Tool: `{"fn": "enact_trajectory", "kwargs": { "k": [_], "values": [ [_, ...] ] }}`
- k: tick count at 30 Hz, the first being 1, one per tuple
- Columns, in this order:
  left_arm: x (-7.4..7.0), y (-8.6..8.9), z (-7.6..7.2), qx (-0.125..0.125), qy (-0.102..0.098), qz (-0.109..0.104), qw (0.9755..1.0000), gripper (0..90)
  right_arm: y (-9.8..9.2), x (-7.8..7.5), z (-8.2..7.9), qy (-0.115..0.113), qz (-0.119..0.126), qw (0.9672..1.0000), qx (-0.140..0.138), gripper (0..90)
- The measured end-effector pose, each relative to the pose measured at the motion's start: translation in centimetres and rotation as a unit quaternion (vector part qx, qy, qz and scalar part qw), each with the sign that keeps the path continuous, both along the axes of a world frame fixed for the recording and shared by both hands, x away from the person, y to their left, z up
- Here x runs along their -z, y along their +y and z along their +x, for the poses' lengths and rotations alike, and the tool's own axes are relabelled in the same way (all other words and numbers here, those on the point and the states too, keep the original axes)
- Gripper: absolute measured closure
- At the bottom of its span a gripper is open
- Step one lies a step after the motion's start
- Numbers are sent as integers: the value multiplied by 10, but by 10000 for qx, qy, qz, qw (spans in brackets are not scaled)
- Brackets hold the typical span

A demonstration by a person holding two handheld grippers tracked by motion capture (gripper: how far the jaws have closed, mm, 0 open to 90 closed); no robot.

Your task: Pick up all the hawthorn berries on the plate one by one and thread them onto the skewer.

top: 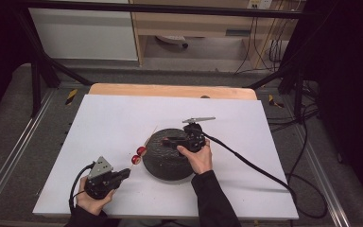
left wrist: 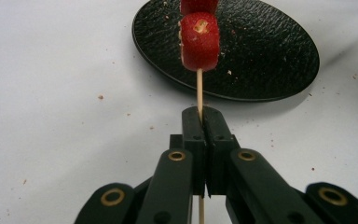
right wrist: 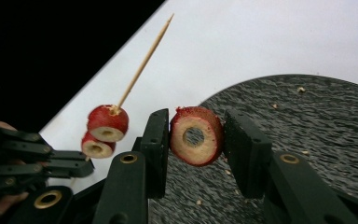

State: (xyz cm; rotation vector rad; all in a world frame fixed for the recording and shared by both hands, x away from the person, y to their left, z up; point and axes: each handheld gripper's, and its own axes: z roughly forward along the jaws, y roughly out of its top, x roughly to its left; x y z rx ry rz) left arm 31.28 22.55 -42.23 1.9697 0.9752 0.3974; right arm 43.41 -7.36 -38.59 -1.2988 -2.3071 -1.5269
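left gripper (left wrist: 202, 116) pinched on skewer (left wrist: 199, 88) stick, two red slices (left wrist: 200, 41) threaded ahead of its jaws, right gripper (right wrist: 193, 135) clamping cored red ring (right wrist: 196, 136), probably hawthorn, above black plate (right wrist: 307, 121), skewer near its left

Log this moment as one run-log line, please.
left gripper: shut on skewer with two fruit rings | right gripper: shut on cored fruit ring above black plate | ring not threaded yet
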Motion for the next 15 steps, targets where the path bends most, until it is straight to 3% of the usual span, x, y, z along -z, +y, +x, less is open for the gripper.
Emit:
{"fn": "enact_trajectory", "kwargs": {
  "k": [6,10,15],
  "values": [
    [0,-3,-2,-13,-22,-50,10000,887,-6,7,-11,-158,514,9982,281,624],
    [1,-5,-4,-13,-29,-85,10000,886,-10,9,-15,-309,890,9942,525,624],
    [1,-8,-6,-4,-28,-106,9999,886,-14,8,-17,-407,1177,9901,656,624]
  ]
}}
